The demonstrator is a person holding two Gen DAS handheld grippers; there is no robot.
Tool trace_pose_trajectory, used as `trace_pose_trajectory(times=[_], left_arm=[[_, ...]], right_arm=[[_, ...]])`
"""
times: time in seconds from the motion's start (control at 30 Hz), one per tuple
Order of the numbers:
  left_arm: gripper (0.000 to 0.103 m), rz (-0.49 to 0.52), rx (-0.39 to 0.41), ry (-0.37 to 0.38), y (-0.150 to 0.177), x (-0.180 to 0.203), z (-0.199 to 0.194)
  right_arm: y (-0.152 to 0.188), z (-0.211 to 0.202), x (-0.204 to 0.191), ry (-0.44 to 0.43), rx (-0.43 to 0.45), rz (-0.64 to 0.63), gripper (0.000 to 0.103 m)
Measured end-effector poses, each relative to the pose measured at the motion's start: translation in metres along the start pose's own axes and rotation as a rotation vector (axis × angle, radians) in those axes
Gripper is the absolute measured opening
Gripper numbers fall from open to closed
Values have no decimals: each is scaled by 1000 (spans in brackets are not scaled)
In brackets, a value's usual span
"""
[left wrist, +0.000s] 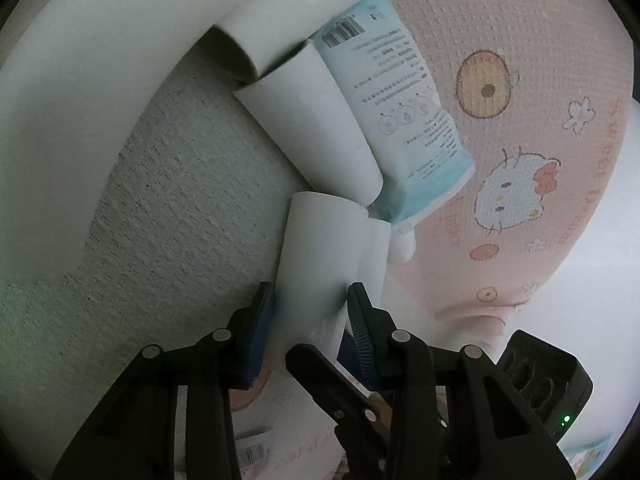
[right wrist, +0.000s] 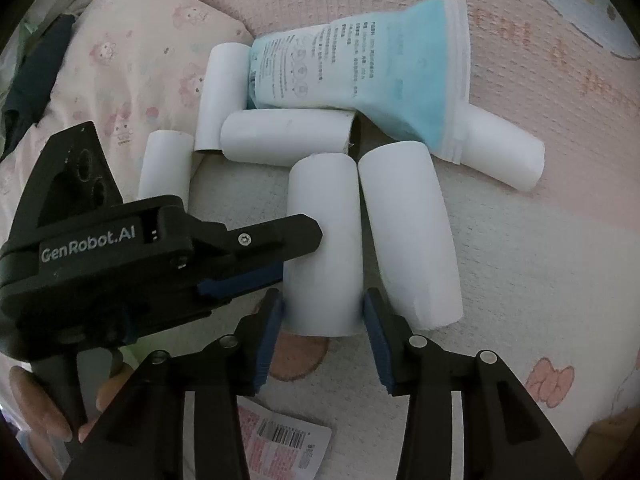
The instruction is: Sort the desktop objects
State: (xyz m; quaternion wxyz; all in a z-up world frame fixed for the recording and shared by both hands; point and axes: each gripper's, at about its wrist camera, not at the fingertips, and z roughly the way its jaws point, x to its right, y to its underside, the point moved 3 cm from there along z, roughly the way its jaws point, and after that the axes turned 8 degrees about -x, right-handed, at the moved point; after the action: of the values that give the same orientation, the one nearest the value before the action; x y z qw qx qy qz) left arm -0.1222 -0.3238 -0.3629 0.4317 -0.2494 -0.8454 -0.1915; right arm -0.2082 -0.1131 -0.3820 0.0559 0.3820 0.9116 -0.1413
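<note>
Black plastic arms of the left tool (left wrist: 310, 300) fill the foreground, its blue ribbed pads (left wrist: 260, 320) pressed on either side of a white paper tube (left wrist: 324, 248), whose thin wall creases where it is clamped. From the right wrist view, the right tool (right wrist: 324, 308) straddles the near end of the same tube with its jaws parted, the pads (right wrist: 272, 328) close beside the smooth cylinder; whether they touch it is hard to tell. A person's fingers (right wrist: 28, 400) curl around the left tool's handle at the lower left.

Just to the right of the held tube lies a second tube (right wrist: 408, 236), almost parallel to it. Beyond them a third tube (right wrist: 288, 136) lies crosswise, with a fourth (right wrist: 222, 92) behind it and a fifth (right wrist: 166, 168) to the left. A soft blue-and-white pouch (right wrist: 360, 76), printed with small text, drapes over a sixth tube (right wrist: 504, 156).

All rest on a waffle-textured mat (right wrist: 520, 240), pink and white with cartoon prints. A pink printed cushion (right wrist: 132, 60) sits at the upper left. A barcoded packet (right wrist: 288, 444) lies under the right tool.
</note>
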Motion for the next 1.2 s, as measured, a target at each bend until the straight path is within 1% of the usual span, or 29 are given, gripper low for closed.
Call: trace_pose_trajectory(times=[0.07,0.2,0.27,0.33,0.4,0.47,0.53,0.57,0.63,0.67,0.77,0.87,1.0,1.07,1.2], left_arm=[[41,10,5,3,2,2,-2],[41,42,13,38,9,9,-8],[41,63,1,48,16,14,-10],[41,108,-15,54,27,23,-12],[41,172,-22,55,40,34,-14],[41,237,-35,50,55,45,-14],[41,292,-54,41,71,51,-12],[41,313,-64,36,79,55,-9],[41,349,-89,26,97,59,-3],[41,362,-106,21,107,60,1],[41,369,-143,7,128,57,6],[41,385,-160,0,144,58,7],[41,418,-188,-19,161,60,8],[41,419,-202,-36,165,55,7],[41,425,-231,-88,175,52,11]], right_arm=[[-1,0,-1,9,-7,-3,40],[3,-7,-6,30,-12,-14,40],[6,-14,-8,37,-10,-21,40],[11,-22,-8,40,-20,-19,40],[20,-33,-5,24,-30,30,40],[33,-46,1,-4,-16,109,40],[46,-56,6,-15,-2,157,40],[57,-63,9,-18,8,188,40],[66,-71,10,-16,12,224,40],[78,-75,13,-12,11,251,40],[100,-80,17,5,7,277,40],[131,-84,24,-28,3,338,40],[152,-83,26,-66,11,389,40],[163,-86,28,-68,10,402,40],[169,-78,22,-56,-13,402,40]])
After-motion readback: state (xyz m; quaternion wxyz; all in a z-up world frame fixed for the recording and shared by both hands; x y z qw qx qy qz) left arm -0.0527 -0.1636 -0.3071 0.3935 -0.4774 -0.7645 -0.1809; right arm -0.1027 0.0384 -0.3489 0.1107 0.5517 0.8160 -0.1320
